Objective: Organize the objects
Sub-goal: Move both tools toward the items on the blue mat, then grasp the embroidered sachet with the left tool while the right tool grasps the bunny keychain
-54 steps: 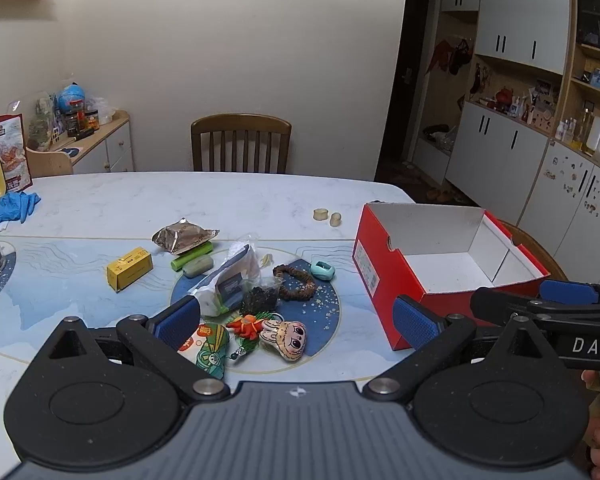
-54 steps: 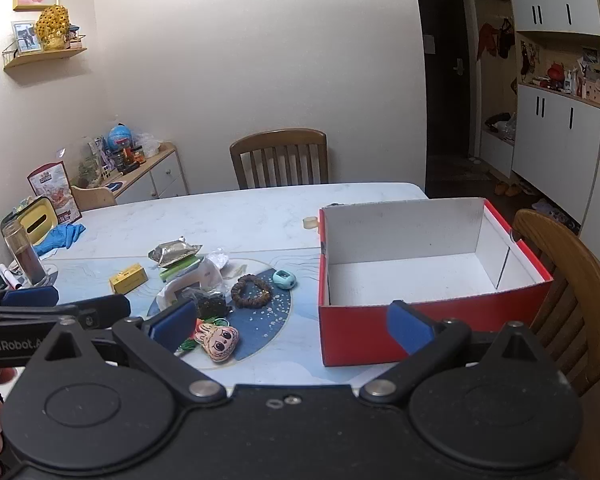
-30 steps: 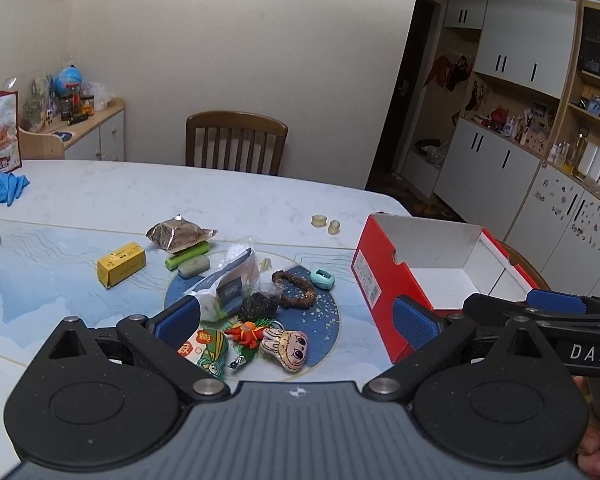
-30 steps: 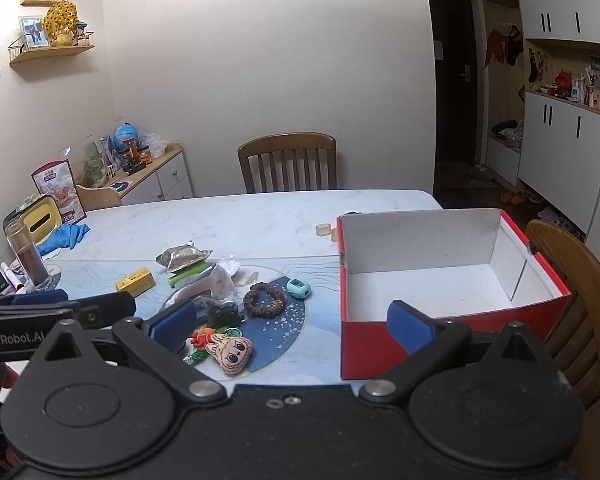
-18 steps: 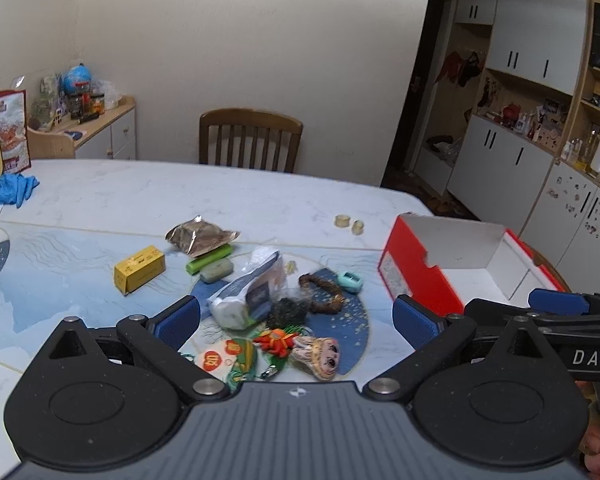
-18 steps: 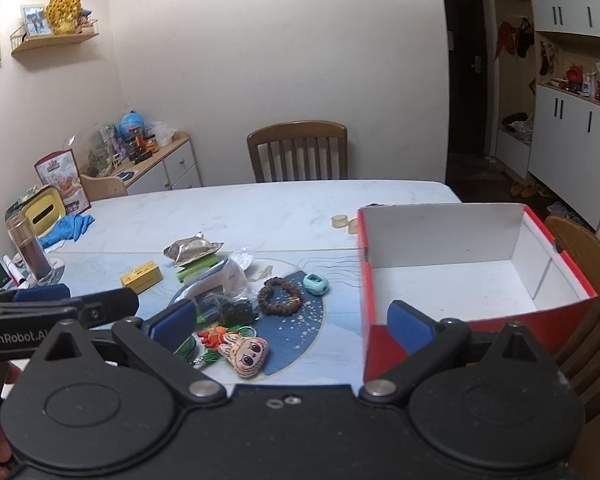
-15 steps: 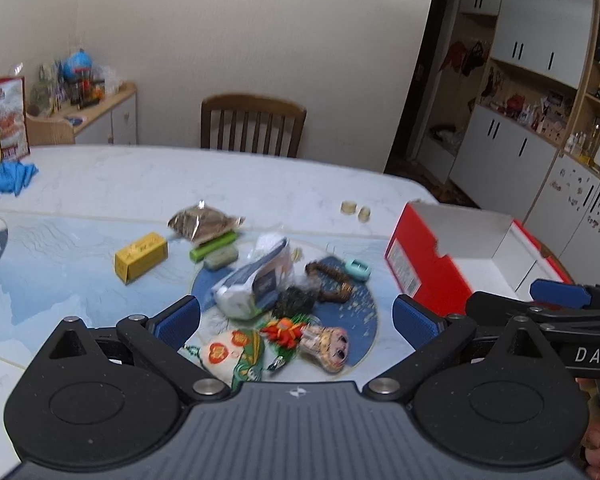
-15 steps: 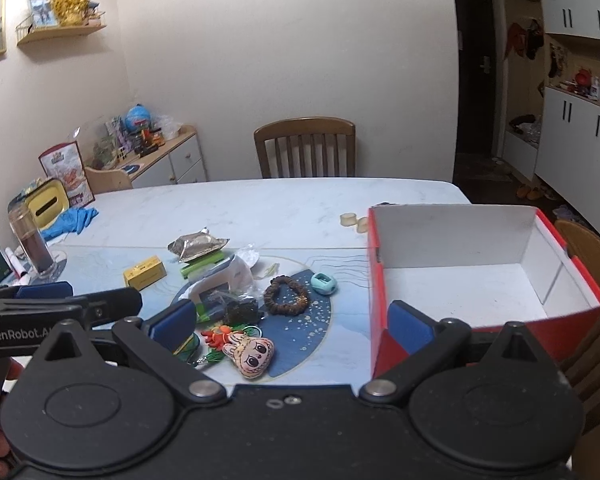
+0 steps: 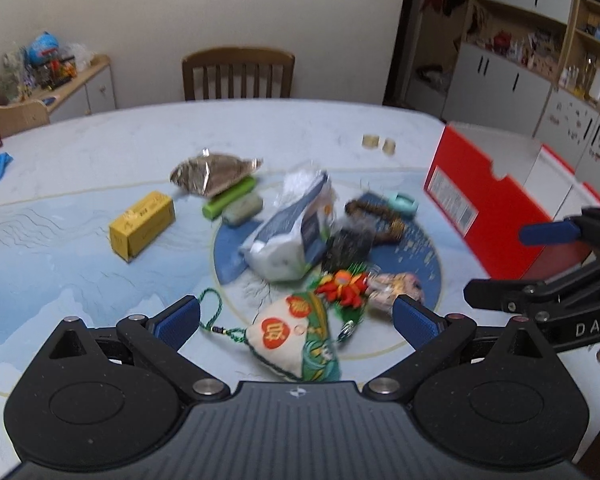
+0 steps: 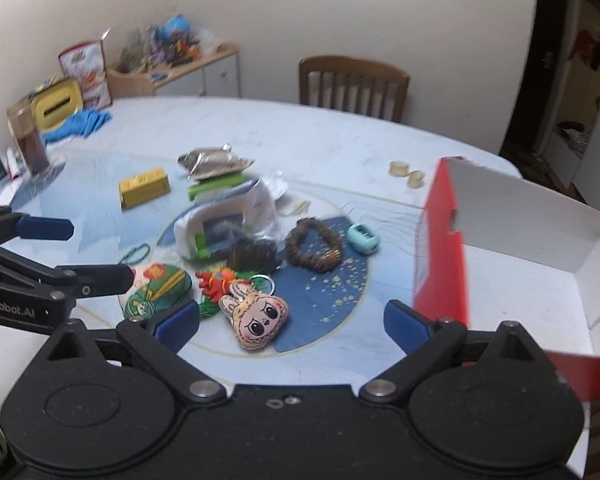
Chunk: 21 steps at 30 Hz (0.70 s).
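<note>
Yellow cardboard marked the leftmost thing we saw on the table: a small box lying apart from the heap. Next came a foil packet on a green bar, then a white pouch, an embroidered sachet, a bunny-faced charm, a bead bracelet and a teal trinket. Our left gripper hung spread wide above the sachet, gripping nothing. Our right gripper was easing inward, nothing between its jaws, above the charm. Farthest right stood the red box, its white inside bare as far as we could see.
</note>
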### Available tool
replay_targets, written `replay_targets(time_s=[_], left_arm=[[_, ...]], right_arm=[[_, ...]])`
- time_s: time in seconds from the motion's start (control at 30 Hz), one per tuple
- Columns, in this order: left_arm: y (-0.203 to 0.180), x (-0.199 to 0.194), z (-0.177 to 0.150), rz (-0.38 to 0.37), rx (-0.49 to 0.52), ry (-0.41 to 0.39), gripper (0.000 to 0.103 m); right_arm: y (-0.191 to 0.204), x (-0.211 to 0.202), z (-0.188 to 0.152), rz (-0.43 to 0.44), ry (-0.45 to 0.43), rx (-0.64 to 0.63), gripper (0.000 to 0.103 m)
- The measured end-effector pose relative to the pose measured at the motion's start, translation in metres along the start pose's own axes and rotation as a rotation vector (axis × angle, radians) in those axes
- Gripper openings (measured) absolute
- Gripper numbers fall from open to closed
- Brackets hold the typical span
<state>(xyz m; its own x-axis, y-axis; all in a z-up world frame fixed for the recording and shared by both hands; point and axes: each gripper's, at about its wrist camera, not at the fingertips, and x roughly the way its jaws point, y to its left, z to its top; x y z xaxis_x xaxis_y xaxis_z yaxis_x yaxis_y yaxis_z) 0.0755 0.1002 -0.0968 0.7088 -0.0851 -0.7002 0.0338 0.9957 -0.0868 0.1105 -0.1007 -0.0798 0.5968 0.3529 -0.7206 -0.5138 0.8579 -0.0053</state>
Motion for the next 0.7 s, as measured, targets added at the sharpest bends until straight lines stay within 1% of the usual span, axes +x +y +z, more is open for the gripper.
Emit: replay_targets(time_s=[0.07, 0.13, 0.2, 0.23, 0.37, 0.43, 0.47, 0.57, 0.63, 0.7], left_arm=[[0.006, 0.011, -0.002, -0.01, -0.002, 0.025, 0.103], [0.01, 0.021, -0.003, 0.002, 0.005, 0.044, 0.103], [0.014, 0.028, -0.003, -0.009, 0.013, 0.055, 0.103], [0.016, 0.031, -0.003, -0.023, 0.018, 0.057, 0.103], [0.017, 0.041, -0.006, -0.075, 0.085, 0.061, 0.102], [0.015, 0.045, -0.009, -0.091, 0.122, 0.07, 0.102], [0.014, 0.047, -0.01, -0.094, 0.139, 0.074, 0.102], [0.012, 0.049, -0.013, -0.124, 0.175, 0.076, 0.098], [0.011, 0.05, -0.015, -0.13, 0.195, 0.072, 0.096], [0.01, 0.051, -0.016, -0.146, 0.207, 0.07, 0.086]], right_arm=[[0.001, 0.011, 0.001, 0.006, 0.019, -0.017, 0.094], [0.003, 0.021, 0.001, 0.014, 0.033, -0.032, 0.093], [0.005, 0.032, 0.001, 0.027, 0.05, -0.046, 0.091], [0.006, 0.037, 0.0, 0.027, 0.063, -0.052, 0.088], [0.007, 0.054, 0.001, 0.035, 0.089, -0.071, 0.085], [0.007, 0.062, 0.001, 0.041, 0.103, -0.075, 0.079], [0.007, 0.065, 0.002, 0.039, 0.111, -0.077, 0.077], [0.009, 0.071, 0.002, 0.047, 0.129, -0.082, 0.074], [0.011, 0.074, 0.002, 0.057, 0.136, -0.085, 0.072], [0.013, 0.076, 0.002, 0.056, 0.139, -0.087, 0.07]])
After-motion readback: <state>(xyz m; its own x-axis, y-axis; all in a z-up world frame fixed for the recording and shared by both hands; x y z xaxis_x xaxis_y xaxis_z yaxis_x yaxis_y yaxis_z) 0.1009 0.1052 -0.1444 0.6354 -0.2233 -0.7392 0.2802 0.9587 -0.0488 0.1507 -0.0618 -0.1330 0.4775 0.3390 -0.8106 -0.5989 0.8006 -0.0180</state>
